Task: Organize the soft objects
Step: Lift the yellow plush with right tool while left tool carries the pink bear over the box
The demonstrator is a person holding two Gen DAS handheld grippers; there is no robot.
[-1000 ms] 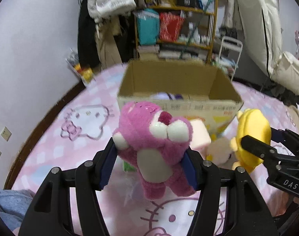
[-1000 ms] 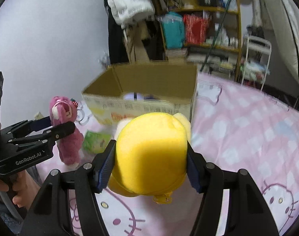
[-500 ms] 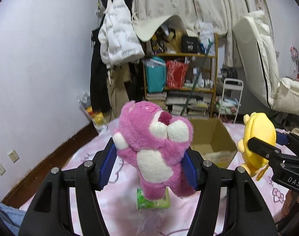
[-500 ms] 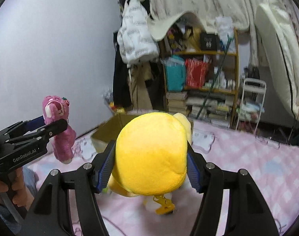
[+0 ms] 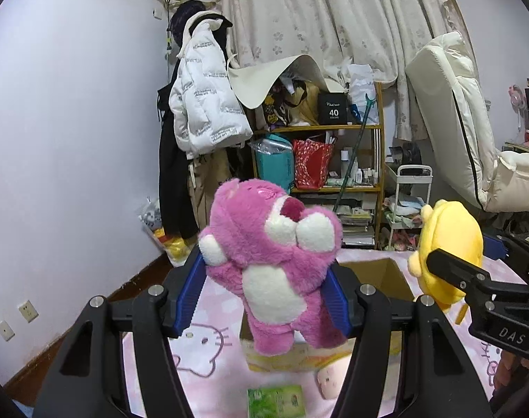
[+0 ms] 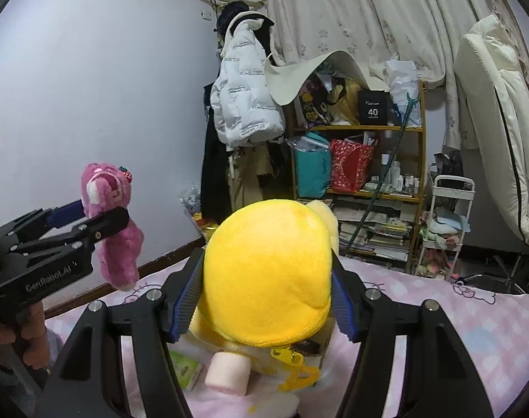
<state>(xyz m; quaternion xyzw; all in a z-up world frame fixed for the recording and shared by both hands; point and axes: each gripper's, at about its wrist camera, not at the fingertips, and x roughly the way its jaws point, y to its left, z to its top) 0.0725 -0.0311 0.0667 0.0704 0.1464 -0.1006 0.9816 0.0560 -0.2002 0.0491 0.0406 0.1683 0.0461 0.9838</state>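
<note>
The left claw (image 5: 266, 291) pinches a fuzzy pink plush bear with a white belly and muzzle (image 5: 275, 264) between its blue pads (image 5: 189, 292); the pads press into both sides of the bear's body. The bear hangs upright in the air, above the bed covered by a pink checked cat-print sheet (image 5: 201, 348). In the right wrist view the same bear (image 6: 114, 223) appears at far left, held clear of the bed.

The right claw (image 6: 266, 297) pinches a round yellow plush toy (image 6: 268, 278) across its widest part, both blue pads (image 6: 188, 299) sunk into the fabric. In the left wrist view this toy (image 5: 449, 244) sits at right, raised off the bed, near the bear but apart from it.

An open brown cardboard box (image 5: 386, 271) stands on the bed, far of the bear and largely hidden behind it. Near the box's front wall lie a green printed packet (image 5: 275, 400) and a pale peach plush item (image 5: 329, 379), both on the sheet. A pale pink cylindrical soft piece (image 6: 229, 372) lies just below the yellow toy.

A wooden shelf unit loaded with bags and books (image 5: 334, 174) stands at the far wall, with a white quilted jacket (image 5: 205, 104) hanging to its left
</note>
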